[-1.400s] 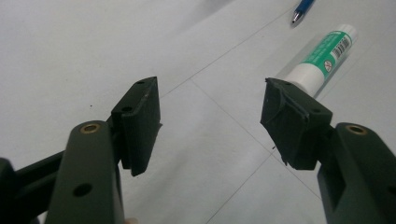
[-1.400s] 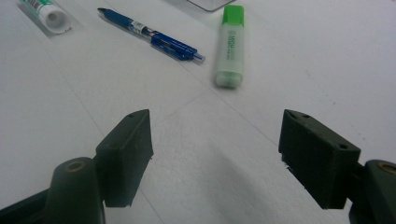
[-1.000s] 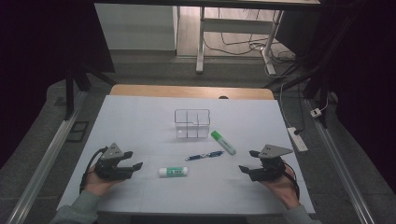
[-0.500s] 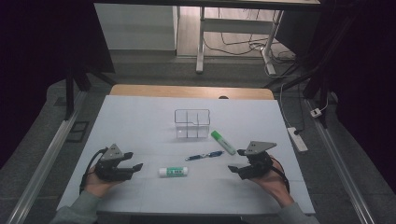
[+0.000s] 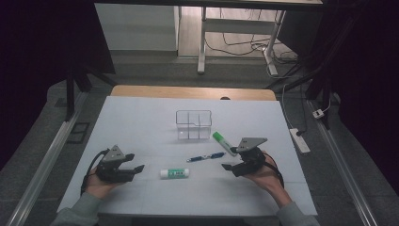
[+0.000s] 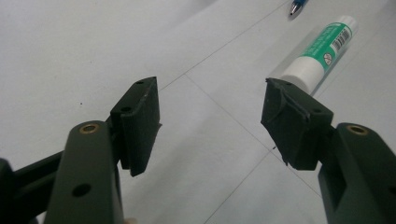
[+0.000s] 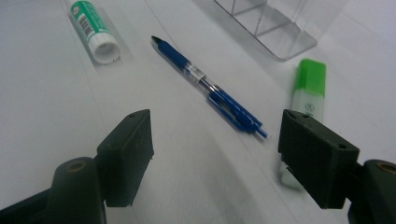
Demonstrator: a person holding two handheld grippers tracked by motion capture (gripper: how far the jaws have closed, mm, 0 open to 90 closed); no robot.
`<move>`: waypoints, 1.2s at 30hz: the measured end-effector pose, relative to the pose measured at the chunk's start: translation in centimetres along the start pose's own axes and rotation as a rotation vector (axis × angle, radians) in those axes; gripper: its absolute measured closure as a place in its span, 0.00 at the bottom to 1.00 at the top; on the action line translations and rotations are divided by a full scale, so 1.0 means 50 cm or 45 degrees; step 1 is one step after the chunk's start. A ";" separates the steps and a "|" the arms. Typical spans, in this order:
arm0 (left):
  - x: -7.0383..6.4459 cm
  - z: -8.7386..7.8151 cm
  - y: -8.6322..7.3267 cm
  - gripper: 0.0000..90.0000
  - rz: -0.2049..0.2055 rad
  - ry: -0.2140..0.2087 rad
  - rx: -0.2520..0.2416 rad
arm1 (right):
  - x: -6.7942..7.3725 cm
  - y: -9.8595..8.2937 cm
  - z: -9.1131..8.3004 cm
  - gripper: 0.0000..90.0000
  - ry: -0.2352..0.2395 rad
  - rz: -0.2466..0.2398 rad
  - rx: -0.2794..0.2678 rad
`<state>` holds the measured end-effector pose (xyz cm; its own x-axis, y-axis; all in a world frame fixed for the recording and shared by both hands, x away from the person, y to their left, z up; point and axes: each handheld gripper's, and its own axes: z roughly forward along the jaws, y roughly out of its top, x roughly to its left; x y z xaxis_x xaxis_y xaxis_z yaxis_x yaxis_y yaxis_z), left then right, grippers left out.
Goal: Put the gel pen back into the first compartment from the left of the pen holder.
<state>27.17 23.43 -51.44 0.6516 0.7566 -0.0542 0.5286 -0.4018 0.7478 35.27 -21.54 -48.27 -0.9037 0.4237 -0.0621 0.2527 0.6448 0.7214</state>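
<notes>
On the white table lie a blue pen (image 5: 205, 157) (image 7: 208, 86), a white-and-green glue stick (image 5: 174, 173) (image 6: 322, 49) (image 7: 93, 27) and a green-capped highlighter (image 5: 224, 142) (image 7: 308, 95). A clear divided box (image 5: 193, 124) (image 7: 268, 23) stands behind them. My right gripper (image 5: 228, 166) (image 7: 215, 154) is open, low over the table just right of the pen, its jaws facing the pen's rear end. My left gripper (image 5: 137, 168) (image 6: 212, 123) is open too, left of the glue stick, with bare table between its jaws.
The white table (image 5: 141, 117) has free room at its left and front. A power strip (image 5: 299, 139) lies on the floor off the right edge. Table legs and cables stand beyond the far edge.
My right gripper has moved left and forward toward the pen. The left gripper has stayed where it was.
</notes>
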 end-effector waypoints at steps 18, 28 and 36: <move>0.000 0.004 0.001 0.41 0.004 -0.009 0.003 | -0.007 0.053 0.061 0.31 0.062 -0.102 0.077; -0.003 0.006 0.003 0.41 0.013 -0.009 0.006 | -0.008 0.086 0.102 0.34 0.099 -0.176 0.164; -0.002 0.007 0.003 0.41 0.015 -0.015 0.009 | -0.002 0.103 0.124 0.36 0.128 -0.215 0.189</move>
<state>27.38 23.13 -51.55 0.6639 0.7459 -0.0532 0.5251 -0.4142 0.7435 38.82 -14.34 -48.81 -0.9654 0.2412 -0.0991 0.1363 0.7908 0.5967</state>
